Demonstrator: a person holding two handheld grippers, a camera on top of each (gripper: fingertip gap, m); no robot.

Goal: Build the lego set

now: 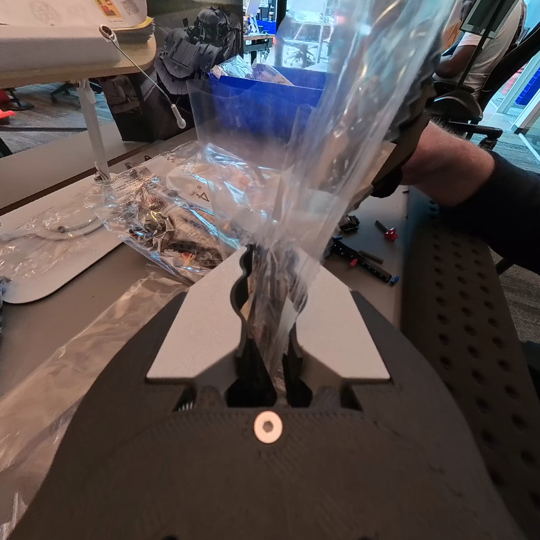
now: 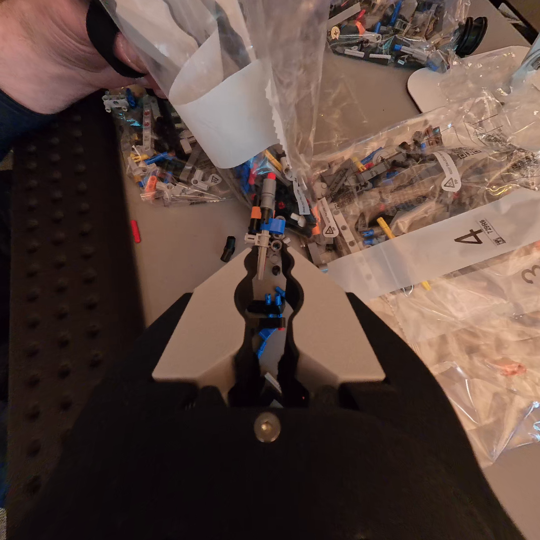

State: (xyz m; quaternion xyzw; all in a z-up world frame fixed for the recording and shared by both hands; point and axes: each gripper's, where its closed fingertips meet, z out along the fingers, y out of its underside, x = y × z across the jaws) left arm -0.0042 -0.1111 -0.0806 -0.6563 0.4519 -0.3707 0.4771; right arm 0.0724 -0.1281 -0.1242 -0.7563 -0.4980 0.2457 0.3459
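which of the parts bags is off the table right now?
The clear bag pinched in the left hand-held gripper, hanging upward. The other bags, including the white-banded bag, lie flat on the table.

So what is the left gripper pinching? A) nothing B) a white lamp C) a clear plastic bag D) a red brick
C: the left gripper is shut on a clear plastic bag that rises up between its fingers.
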